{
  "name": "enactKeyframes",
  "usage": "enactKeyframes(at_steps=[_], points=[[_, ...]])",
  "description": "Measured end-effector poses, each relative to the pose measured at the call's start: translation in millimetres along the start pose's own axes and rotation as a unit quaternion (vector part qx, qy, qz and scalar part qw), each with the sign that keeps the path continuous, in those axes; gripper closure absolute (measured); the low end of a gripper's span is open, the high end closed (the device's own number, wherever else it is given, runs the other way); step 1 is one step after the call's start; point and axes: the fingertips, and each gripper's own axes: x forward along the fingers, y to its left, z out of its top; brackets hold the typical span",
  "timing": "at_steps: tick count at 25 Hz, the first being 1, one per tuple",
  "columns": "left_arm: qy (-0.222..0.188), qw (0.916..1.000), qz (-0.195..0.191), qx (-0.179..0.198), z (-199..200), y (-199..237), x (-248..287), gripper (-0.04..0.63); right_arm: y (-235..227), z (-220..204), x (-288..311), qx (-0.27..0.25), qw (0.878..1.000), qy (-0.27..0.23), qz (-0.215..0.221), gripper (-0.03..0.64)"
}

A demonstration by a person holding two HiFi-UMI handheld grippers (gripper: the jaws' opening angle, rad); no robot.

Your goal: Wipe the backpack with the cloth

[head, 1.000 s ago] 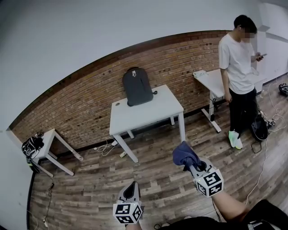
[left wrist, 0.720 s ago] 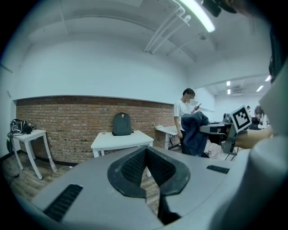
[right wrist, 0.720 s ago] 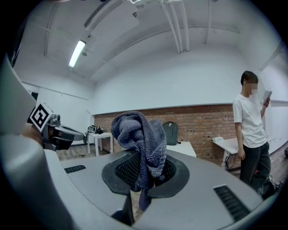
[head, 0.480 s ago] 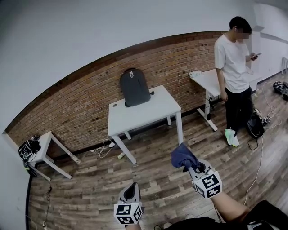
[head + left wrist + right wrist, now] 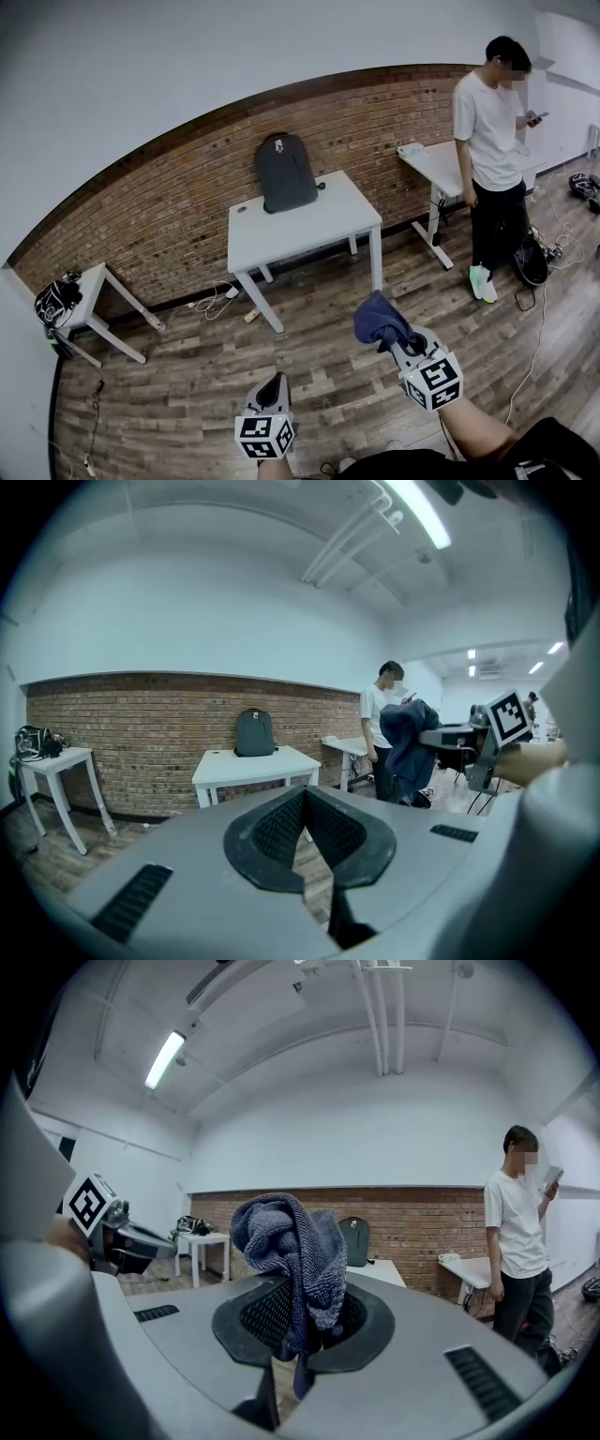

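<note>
The fingers (image 5: 265, 1314) of the right gripper (image 5: 295, 1288) are clamped on the cloth (image 5: 291, 1241). The left gripper's (image 5: 306, 789) fingers (image 5: 273, 833) are closed on nothing. The backpack (image 5: 286, 173) is stood upright on the tabletop (image 5: 309, 230), against the wall (image 5: 169, 216), well apart from both.

Upper centre: backpack (image 5: 287, 174) is showing dark grey, table (image 5: 309, 225) white, brick wall (image 5: 169, 216) red-brown. Lower right: cloth (image 5: 380, 321) is appearing blue-grey, possibly ribbed.
</note>
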Motion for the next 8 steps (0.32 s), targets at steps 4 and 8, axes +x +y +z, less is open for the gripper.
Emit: enactKeyframes(at_steps=[4,8], points=[[0.001,1.0000,-0.001,0.004,6,6,-2,0.606,6,12,1,-0.005,1.000,-0.005,0.001,0.580],[0.005,1.0000,-0.002,0.004,7,9,-4,0.606,12,17,1,-0.006,1.000,-0.008,0.007,0.580]])
